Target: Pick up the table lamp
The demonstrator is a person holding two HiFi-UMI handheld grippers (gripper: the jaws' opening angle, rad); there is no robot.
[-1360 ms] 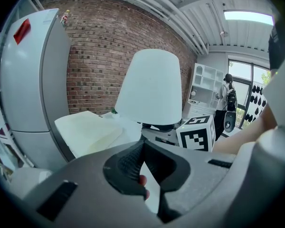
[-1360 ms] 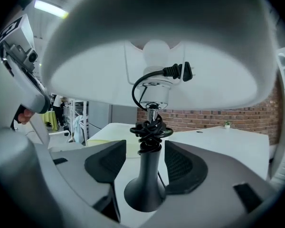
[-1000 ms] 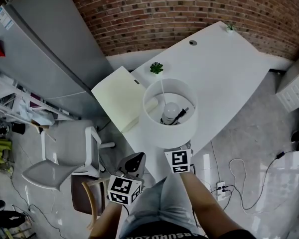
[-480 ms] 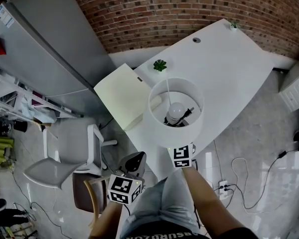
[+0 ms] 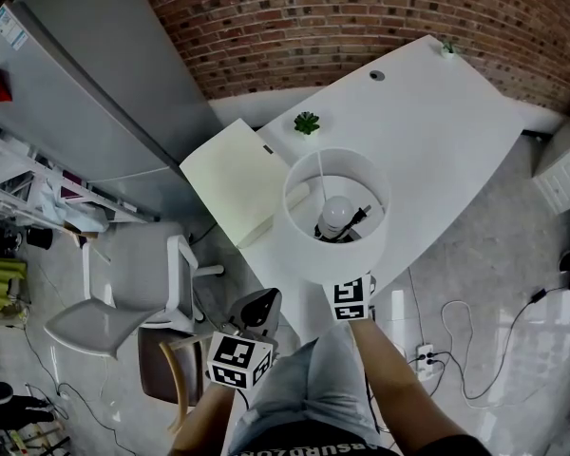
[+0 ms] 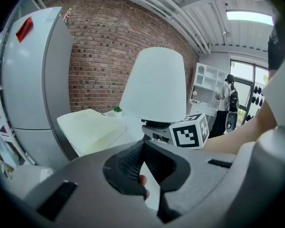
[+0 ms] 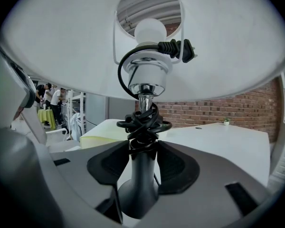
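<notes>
Right gripper (image 7: 141,148) has just been closing, pads now on the table lamp (image 5: 336,215) stem, left gripper (image 6: 143,148) closed with nothing in it; clamp firm and lift vertical, looks top-heavy.

place: open-plan office / studio
walls: bare brick wall (image 5: 361,17), ahead of the left claw (image 5: 256,307)
furniture: large white desk (image 5: 437,131) with cable port (image 5: 377,76); white chair (image 5: 123,283) left of left claw
floor: loose cables (image 5: 465,350), power strip (image 5: 421,356), right of right claw (image 7: 142,163)
background: people (image 7: 50,96) far left of right claw
</notes>
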